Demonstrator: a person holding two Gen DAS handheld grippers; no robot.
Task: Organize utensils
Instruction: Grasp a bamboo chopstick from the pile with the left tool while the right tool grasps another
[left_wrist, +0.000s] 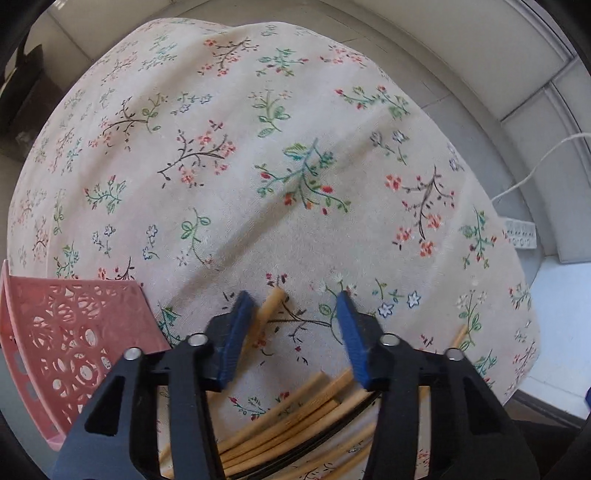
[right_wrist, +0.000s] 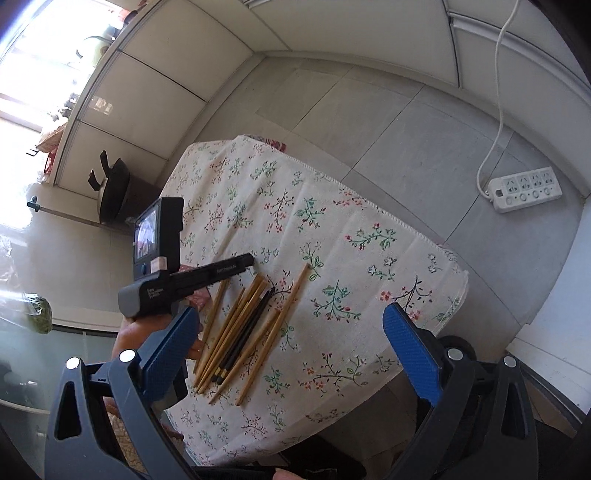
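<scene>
My left gripper (left_wrist: 295, 325) hangs low over the desk (left_wrist: 258, 166), its blue fingers (left_wrist: 236, 332) spread wide and holding nothing. Between and below them lies the heap of chopsticks (left_wrist: 295, 417) on the floral cloth; one bamboo stick (left_wrist: 267, 306) pokes up just beside my left finger, though I cannot tell whether the two touch. A pink perforated basket (left_wrist: 74, 332) sits just left of that gripper, at the edge of the cloth.

My right gripper (right_wrist: 295, 339) is held higher and farther back, its fingers (right_wrist: 410, 354) also wide apart and empty, touching nothing. From its camera I see the chopsticks (right_wrist: 243, 325) fanned out near the left side of the desk (right_wrist: 369, 258): mostly light bamboo ones, with a few black ones (right_wrist: 247, 328) in the middle of the bunch. My left gripper's body (right_wrist: 177, 280), with its small screen on top, hovers just over the upper left end of the bunch.

On the floor beyond the desk lies a white power strip (right_wrist: 524, 188) with its cable running up the wall.
</scene>
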